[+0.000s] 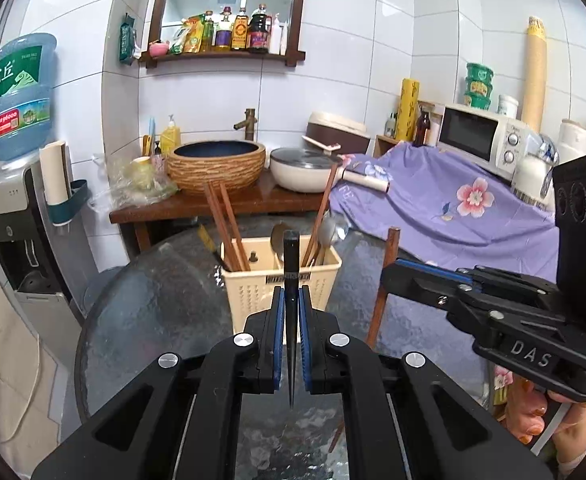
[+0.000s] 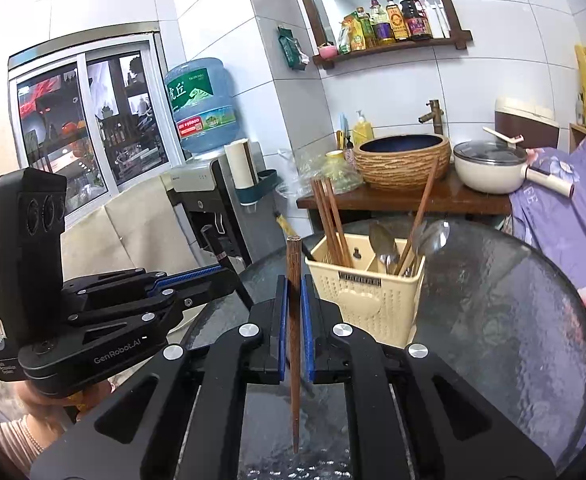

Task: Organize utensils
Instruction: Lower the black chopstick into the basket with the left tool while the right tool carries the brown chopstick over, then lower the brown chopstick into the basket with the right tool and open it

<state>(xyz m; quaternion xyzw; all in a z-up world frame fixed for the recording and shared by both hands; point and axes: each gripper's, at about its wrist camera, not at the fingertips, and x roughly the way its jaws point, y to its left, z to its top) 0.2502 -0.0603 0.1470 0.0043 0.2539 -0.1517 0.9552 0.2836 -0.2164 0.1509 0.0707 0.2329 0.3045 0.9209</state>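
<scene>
Left claw clamping black chopstick, right claw gripping brown chopstick, "GenRobot.AI", "DAS" lettering

Being lit brightly and evenly from overhead, with a ceiling lamp reflecting in the wooden-framed mirror. Glaring softly off the white wall tiles and shimmering in patches on the round glass table. Casting only faint, soft shadows. Bending straight lines strongly toward the edges, with black vignetting filling the corners of both fisheye views. Staying sharp through the middle, softening slightly at the rim. Blowing out a little near the window.
</scene>
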